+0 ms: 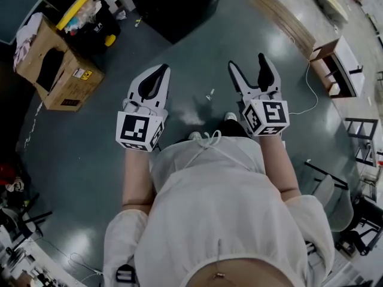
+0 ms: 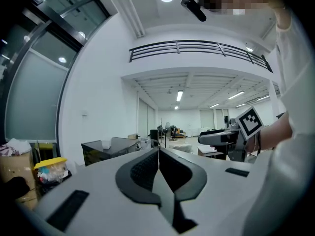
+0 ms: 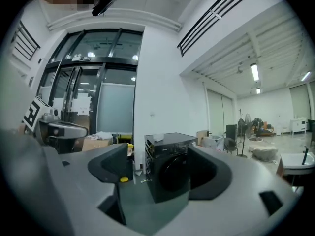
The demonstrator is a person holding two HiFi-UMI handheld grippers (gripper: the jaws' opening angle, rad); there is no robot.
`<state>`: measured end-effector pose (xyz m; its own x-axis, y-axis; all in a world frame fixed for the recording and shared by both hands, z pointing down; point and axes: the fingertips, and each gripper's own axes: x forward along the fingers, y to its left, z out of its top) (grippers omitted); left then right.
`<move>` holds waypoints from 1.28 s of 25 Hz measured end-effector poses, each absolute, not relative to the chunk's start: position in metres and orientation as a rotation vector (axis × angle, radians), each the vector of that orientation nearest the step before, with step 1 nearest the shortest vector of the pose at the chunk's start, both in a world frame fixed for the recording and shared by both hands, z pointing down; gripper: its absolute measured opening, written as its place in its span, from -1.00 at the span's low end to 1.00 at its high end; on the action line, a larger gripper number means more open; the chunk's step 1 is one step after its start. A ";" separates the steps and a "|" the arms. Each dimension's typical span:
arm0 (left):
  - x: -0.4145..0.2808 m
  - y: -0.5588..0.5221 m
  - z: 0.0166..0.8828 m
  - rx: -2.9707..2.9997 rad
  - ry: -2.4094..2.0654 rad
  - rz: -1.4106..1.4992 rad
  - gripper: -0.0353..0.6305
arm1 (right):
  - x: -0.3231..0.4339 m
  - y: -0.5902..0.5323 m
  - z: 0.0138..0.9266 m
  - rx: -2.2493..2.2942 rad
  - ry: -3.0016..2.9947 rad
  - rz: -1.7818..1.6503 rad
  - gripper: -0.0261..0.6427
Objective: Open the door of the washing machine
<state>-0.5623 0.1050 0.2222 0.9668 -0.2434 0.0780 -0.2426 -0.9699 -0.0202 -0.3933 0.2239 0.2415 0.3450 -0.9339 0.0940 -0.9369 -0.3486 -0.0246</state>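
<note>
Head view, from above: a person in a white top point(image 1: 215, 220) stands on the dark floor point(image 1: 90, 160). Both tongs are held out level in front of the body, side by side near the centre of the frame. Each has its marker cube point(image 1: 140, 130) at the rear end.

Left tongs point(image 1: 160, 69) are closed. In the left gripper view the two black pads point(image 2: 142, 170) meet along one thin line, w/ nothing btw. them. Right tongs point(image 1: 246, 61) stand wide open, the fingers spread like a V, and they grip nothing.

The washing machine point(image 3: 167, 181) is a dark front-loader. In the right gripper view it shows in the gap btw. the open jaws, approx. at the centre of the frame. It stands on the floor well apart from the tongs, w/o any contact. Its round door point(image 3: 173, 173) is on the front side and looks shut, flush w/ the front panel. A small light thing lies on top of the machine; I cannot tell what it is. In head view the machine is the black block at the top centre of the frame, ahead of both tongs.

At the upper left of head view there is a cardboard box point(image 1: 57, 70). Just beside it, more to the top, stands a black bin w/ a yellow lid point(image 1: 76, 8).
</note>
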 end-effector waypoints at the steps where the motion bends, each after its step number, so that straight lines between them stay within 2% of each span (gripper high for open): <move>1: -0.560 0.102 0.225 -3.109 0.392 -0.130 -0.82 | -0.388 0.222 0.243 2.546 -1.763 0.141 0.21; 12: -0.471 0.045 0.243 -3.075 0.586 -0.198 -0.82 | -0.275 0.152 0.271 2.478 -1.842 0.210 0.25; 25: -0.273 -0.050 0.246 -3.033 0.897 -0.255 -0.82 | -0.068 0.010 0.293 2.226 -2.043 0.365 0.25; 32: -0.230 -0.105 0.272 -3.041 1.063 -0.261 -0.82 | -0.022 -0.062 0.333 2.076 -2.082 0.502 0.25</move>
